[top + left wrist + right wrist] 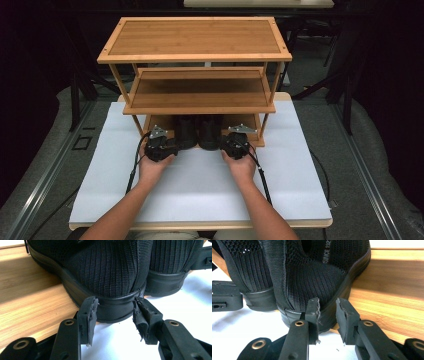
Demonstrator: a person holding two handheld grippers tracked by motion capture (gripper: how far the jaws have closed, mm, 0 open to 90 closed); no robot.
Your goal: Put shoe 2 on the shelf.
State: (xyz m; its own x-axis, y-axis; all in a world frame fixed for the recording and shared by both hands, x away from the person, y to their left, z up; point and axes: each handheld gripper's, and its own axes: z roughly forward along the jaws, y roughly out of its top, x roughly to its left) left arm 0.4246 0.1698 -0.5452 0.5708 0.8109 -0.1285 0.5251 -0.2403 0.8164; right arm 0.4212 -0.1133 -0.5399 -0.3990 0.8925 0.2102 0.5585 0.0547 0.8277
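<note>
Two black knit shoes are standing side by side, heels toward the person, on the bottom board of a wooden rack (200, 55), their heels jutting over its front edge above the white mat (200, 185). The left shoe (105, 272) is sitting with its rubber heel cup between the jaws of the left gripper (115, 315); the jaws are standing apart on either side of the heel, the left pad touching or nearly touching the rubber and the right pad just off it, so I cannot tell that they are pressing. The right shoe (312, 272) is showing its heel and a woven pull strap to the right gripper (328, 312), whose jaws are standing apart with a narrow gap; the left pad is lying against the sole rim and the right pad is hanging just beside it, clear of the shoe. In the high view the left gripper (172, 146) and right gripper (225, 145) are each sitting in a hand at the rack's foot, close against the shoes (198, 131), with cables trailing back along the forearms. The rack is rising in three bamboo tiers at the far half of the mat. The mat is covering a light table (200, 225). Around it grey floor (45, 150) and metal rails are running into a dark room
</note>
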